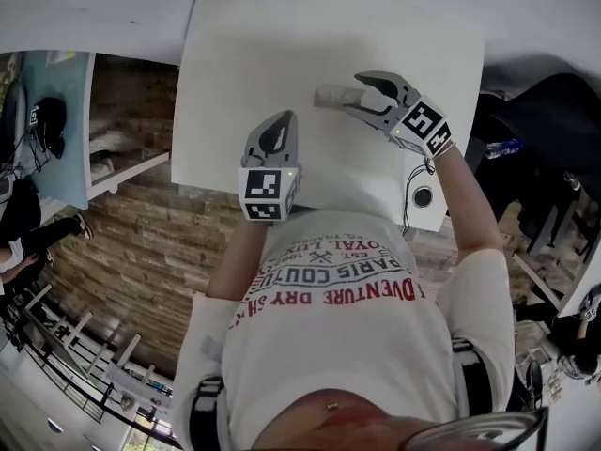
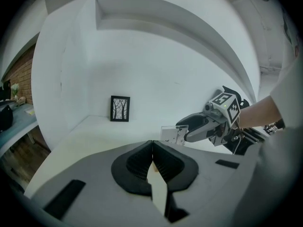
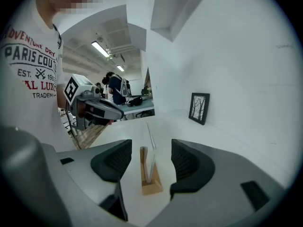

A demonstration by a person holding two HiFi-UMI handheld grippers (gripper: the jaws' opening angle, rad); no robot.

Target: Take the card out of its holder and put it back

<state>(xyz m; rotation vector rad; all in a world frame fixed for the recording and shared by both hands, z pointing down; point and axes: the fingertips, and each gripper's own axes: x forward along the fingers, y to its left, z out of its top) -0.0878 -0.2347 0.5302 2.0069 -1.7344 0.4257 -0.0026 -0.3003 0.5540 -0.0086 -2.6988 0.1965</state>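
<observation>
The thin, stiff, likely slick card is standing in its light holder between the wide-gaping right tongs, inviting a gentle top-edge pinch, while the left tongs are sitting closed and empty at its 8 o'clock.

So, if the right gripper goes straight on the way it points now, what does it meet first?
Most likely the clear card, standing in its wooden holder between the open jaws of the right gripper.

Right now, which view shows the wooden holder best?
Right gripper view: the wooden holder sits between the right gripper's open jaws, card standing in it. Left gripper view shows only the card; head view a pale blur.
</observation>
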